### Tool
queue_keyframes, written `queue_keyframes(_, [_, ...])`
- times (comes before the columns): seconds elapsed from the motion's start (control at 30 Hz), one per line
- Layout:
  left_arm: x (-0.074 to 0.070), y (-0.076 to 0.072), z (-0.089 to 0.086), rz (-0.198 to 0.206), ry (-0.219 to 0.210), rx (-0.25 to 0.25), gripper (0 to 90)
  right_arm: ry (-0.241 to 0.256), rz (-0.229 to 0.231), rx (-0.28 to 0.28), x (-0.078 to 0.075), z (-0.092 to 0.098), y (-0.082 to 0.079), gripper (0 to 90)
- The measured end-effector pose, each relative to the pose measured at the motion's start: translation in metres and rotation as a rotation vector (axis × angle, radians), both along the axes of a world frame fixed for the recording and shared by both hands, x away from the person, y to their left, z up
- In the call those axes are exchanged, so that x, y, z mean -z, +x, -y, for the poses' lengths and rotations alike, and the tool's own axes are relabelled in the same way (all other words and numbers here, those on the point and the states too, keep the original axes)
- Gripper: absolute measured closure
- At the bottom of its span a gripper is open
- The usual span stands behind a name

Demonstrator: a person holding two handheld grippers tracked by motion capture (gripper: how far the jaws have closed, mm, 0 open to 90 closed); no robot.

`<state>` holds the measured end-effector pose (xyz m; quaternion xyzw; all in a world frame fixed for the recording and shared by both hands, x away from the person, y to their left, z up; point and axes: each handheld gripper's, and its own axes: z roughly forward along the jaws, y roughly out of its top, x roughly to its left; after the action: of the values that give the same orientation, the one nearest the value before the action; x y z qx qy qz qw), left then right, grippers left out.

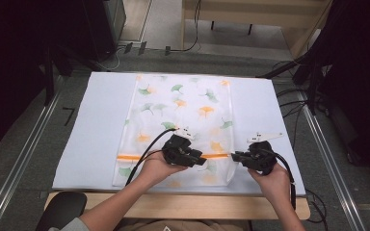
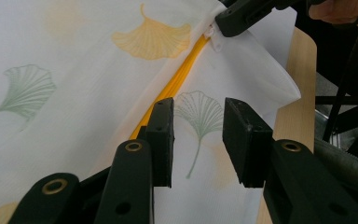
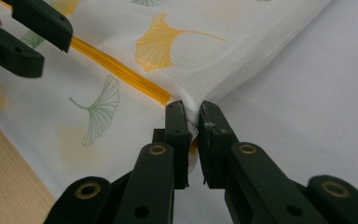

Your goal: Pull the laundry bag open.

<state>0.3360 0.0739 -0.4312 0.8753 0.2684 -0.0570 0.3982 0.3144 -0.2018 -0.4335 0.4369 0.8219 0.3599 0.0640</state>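
Right claw (image 3: 192, 140) pinches the edge of 1 white mesh bag (image 1: 183, 110) printed with ginkgo leaves, at the end of its 1 orange zipper (image 1: 130, 157). Left claw (image 2: 196, 140) hovers apart over the zipper. Bag lies flat on the table (image 1: 101, 125).

In the right gripper view, the yellow zipper (image 3: 121, 73) disappears between the right hand-held gripper (image 3: 192, 122) jaws; its end is hidden. The mesh bag (image 2: 74, 93) runs off the frame's top and left.
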Motion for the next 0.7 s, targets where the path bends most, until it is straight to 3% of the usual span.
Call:
queue_keyframes(0.13, [0.005,-0.001,0.012,-0.008,0.027,0.011,62.4,0.009,0.009,-0.003,-0.001,0.001,-0.001,84.9])
queue_keyframes(0.27, [0.006,-0.001,0.02,-0.01,0.025,0.027,68.1,0.009,0.005,-0.005,-0.001,0.001,-0.001,84.9])
queue_keyframes(0.43, [0.006,-0.001,0.03,-0.01,0.018,0.029,68.7,0.015,0.008,-0.009,-0.002,0.0,-0.001,84.9])
queue_keyframes(0.7, [0.005,-0.003,0.046,0.037,-0.001,0.049,65.4,0.017,0.013,-0.014,-0.003,0.0,-0.002,84.8])
